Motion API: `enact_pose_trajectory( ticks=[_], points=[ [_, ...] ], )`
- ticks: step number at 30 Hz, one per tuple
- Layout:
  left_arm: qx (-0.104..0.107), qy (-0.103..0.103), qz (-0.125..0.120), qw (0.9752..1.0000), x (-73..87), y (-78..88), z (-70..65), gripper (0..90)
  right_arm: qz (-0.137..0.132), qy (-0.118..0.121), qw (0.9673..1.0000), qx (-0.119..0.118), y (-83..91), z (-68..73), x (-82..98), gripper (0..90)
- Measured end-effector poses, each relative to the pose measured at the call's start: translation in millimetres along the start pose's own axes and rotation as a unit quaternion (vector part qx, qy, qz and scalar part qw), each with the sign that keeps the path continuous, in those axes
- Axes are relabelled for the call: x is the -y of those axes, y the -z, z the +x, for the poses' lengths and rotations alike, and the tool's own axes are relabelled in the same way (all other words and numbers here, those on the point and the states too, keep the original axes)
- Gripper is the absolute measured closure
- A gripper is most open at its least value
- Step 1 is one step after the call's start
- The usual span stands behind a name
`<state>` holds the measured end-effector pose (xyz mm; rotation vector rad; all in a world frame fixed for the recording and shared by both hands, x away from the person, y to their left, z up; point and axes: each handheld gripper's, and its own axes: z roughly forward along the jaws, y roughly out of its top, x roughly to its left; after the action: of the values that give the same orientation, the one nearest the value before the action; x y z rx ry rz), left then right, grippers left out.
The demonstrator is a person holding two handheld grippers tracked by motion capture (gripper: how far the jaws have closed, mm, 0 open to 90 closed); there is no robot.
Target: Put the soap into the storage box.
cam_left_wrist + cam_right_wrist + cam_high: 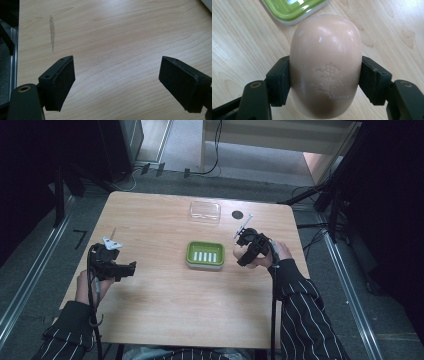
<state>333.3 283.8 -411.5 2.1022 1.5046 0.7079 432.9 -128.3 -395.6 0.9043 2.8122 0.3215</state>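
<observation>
A soap bar (pixel 325 65) was clamped between the right tool's (pixel 248 248) jaws just beside the green soap dish (pixel 205 255), not yet placed in it. The left tool (pixel 117 82), well apart from the dish, was held wide open and empty.

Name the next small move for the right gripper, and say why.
Probably carry the peach oval soap bar leftward over the green slotted soap dish. The right gripper is clamped on the bar beside the dish, which lies open, its clear plastic lid set apart.
</observation>
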Motion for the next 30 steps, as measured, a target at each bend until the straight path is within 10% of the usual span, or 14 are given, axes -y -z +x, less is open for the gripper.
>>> enact_pose_trajectory(
  ticks=[30],
  points=[
    [0.000, 0.000, 0.000, 1.0000, 0.2, 0.2, 0.1, 14.4, -0.011, 0.014, 0.9998, -0.003, 2.8, -3.3, -23.7, 33.5]
  ],
)
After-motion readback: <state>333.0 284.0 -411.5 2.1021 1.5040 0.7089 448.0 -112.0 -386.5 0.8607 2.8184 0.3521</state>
